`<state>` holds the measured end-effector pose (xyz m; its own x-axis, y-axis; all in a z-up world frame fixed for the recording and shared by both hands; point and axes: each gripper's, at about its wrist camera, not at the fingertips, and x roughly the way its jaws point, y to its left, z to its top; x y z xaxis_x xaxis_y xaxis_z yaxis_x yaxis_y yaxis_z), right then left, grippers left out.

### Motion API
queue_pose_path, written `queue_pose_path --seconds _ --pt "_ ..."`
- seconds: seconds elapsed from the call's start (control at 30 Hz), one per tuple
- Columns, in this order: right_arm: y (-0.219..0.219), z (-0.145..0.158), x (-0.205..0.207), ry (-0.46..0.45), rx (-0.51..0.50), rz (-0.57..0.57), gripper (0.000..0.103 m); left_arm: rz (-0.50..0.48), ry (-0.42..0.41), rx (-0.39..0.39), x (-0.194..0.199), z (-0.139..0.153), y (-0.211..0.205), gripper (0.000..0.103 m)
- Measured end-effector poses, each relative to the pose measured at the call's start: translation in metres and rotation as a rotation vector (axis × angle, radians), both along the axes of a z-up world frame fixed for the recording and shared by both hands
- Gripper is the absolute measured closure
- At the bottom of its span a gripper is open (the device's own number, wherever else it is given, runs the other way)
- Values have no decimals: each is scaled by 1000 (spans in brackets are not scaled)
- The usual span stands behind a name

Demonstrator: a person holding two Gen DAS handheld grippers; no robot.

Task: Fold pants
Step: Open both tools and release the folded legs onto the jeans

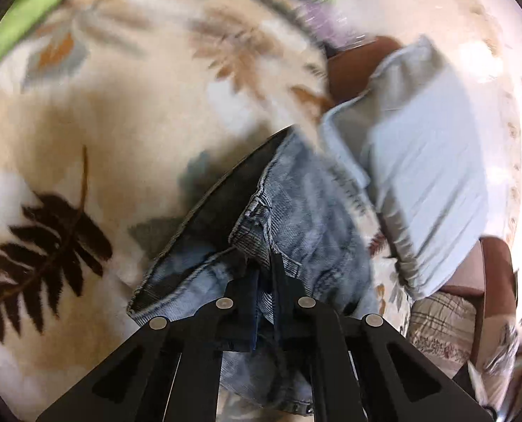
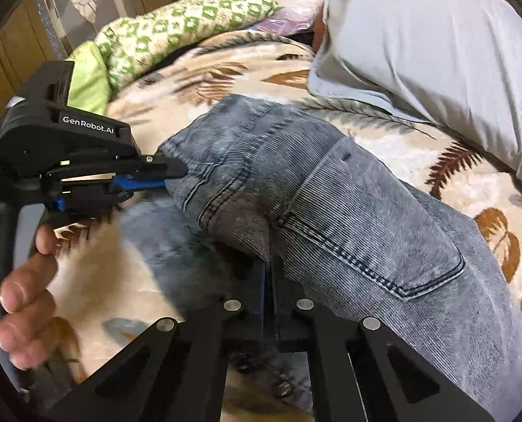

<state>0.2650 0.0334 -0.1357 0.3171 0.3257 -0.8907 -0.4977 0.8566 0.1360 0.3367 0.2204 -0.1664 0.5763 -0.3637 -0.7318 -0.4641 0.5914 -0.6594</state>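
Observation:
Faded blue jeans (image 2: 331, 190) lie on a cream blanket with a leaf print (image 2: 419, 154), back pocket up. In the right wrist view my right gripper (image 2: 269, 263) is shut on a bunched corner of the jeans near the waistband. My left gripper (image 2: 174, 176) shows at the left of that view, held by a hand (image 2: 25, 281), its jaws pinching the other end of the waistband. In the left wrist view the left gripper (image 1: 266, 263) is shut on the denim waistband (image 1: 257, 232), and the jeans (image 1: 306, 207) hang rumpled beyond it.
A pale grey pillow (image 2: 419, 35) lies at the upper right on the blanket. A green-and-white patterned cushion (image 2: 176, 28) and a lime green one (image 2: 88, 81) sit at the back left. Brown wooden bed frame (image 1: 348, 70) shows beside the pillow (image 1: 426, 161).

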Motion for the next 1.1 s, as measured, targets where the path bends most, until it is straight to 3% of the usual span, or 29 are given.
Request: queue_pose_path --seconds 0.07,0.13,0.23,0.37,0.5,0.57,0.63,0.73,0.77,0.8,0.83,0.9,1.1 --pt "1 9 1 -10 -5 2 102 -15 -59 35 -5 20 -5 101" --pt "3 16 4 -14 10 -4 102 -26 -99 21 -14 38 -5 101" --pt "-5 35 -2 -22 51 -4 102 -33 -102 -12 -31 55 -2 101" --pt "-8 47 -22 -24 77 35 102 -52 -52 24 -52 59 2 101" --pt "4 12 -30 37 70 60 102 -63 110 146 -51 18 1 100" --pt "9 -16 -29 88 62 57 102 -71 201 126 -45 -6 1 99" --pt "12 -31 -29 114 64 44 101 -43 167 110 -49 2 5 98" --pt "6 -23 -27 111 125 10 97 -74 134 185 -49 21 -4 91" --pt "3 -21 -26 115 140 -4 95 -94 133 196 -50 25 -9 86" --pt "0 -18 -26 123 152 -18 85 -112 123 196 -53 30 -14 75" --pt "-3 -14 -28 122 164 -32 76 -123 111 192 -58 34 -17 71" --pt "-9 1 -32 82 187 -53 47 -128 71 192 -68 44 -24 67" --pt "-11 3 -33 91 152 -105 49 -149 36 212 -83 53 -32 66"
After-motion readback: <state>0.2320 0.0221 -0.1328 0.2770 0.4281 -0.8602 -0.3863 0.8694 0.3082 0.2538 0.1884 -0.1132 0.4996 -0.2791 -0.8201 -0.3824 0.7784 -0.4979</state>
